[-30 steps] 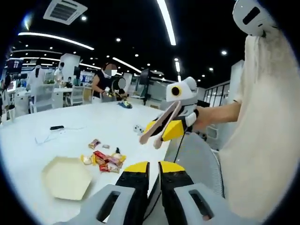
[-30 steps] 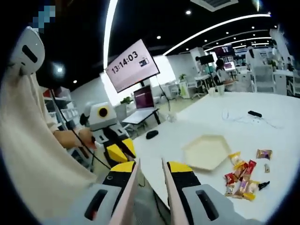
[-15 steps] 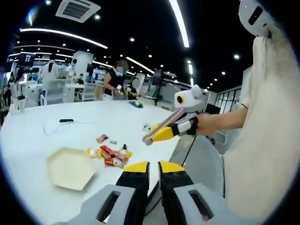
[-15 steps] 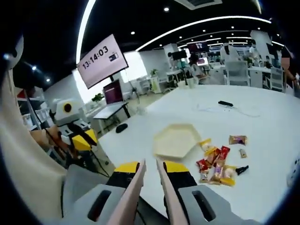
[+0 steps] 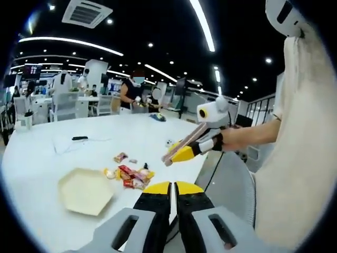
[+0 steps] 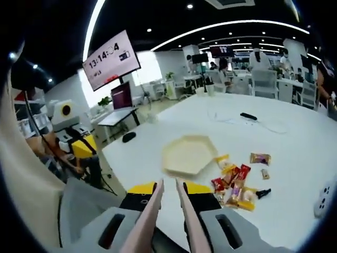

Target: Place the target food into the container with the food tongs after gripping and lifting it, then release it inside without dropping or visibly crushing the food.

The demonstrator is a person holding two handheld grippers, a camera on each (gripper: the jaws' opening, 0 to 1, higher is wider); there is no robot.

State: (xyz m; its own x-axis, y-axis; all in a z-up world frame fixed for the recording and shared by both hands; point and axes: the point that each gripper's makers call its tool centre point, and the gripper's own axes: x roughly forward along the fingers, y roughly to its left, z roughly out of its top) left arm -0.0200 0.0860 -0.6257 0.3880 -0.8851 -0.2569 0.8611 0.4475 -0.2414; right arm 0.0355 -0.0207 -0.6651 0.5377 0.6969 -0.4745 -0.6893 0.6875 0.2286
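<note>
Wrapped snacks (image 6: 235, 185) are heaped on the white table (image 6: 295, 142), just beside the empty hexagonal tray (image 6: 188, 154). Pink food tongs (image 6: 167, 211) are clamped in the right gripper (image 6: 167, 191), arms slightly apart. The left gripper (image 5: 172, 191) is held nearly closed, with nothing gripped.

A cream hexagonal tray (image 6: 188, 154) lies on the white table (image 6: 295, 158); red and yellow snack wrappers (image 6: 234, 184) are beside it; pale pink tongs (image 6: 168, 211) sit between yellow-tipped jaws.
</note>
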